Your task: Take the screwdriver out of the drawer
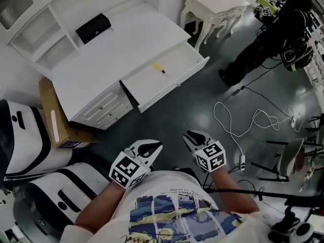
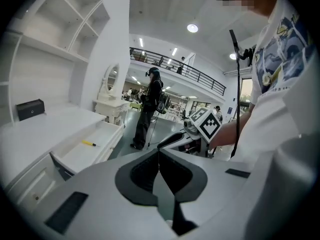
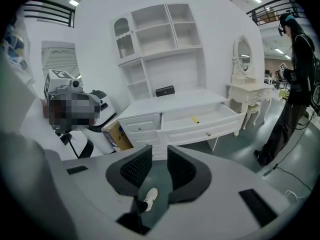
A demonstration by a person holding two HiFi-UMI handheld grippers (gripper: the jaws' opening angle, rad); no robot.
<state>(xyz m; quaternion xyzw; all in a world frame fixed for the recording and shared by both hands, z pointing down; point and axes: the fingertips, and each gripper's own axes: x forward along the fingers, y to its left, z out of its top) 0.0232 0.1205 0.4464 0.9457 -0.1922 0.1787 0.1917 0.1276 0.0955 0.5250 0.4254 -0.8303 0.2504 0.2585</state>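
The yellow-handled screwdriver [image 1: 159, 68] lies alone in the open white drawer [image 1: 185, 54] of the desk, also seen as the screwdriver [image 2: 89, 143] in the left gripper view and the screwdriver [image 3: 196, 119] in the right gripper view. Both grippers hang over the dark floor, close to my body and well short of the drawer. My left gripper [image 1: 152, 148] has its jaws meeting with nothing between them, as the left gripper [image 2: 159, 151] shows in its own view. My right gripper [image 1: 192, 137] stands with a narrow gap between its jaws, empty, as the right gripper [image 3: 159, 151] shows.
A black box [image 1: 93, 28] sits on the desk top [image 1: 116, 49]. A cardboard box [image 1: 55, 118] and white-and-black machines [image 1: 25, 140] stand at the left. A person [image 1: 273, 39] stands beyond the drawer's right end. White cables [image 1: 243, 120] trail on the floor by a chair [image 1: 288, 156].
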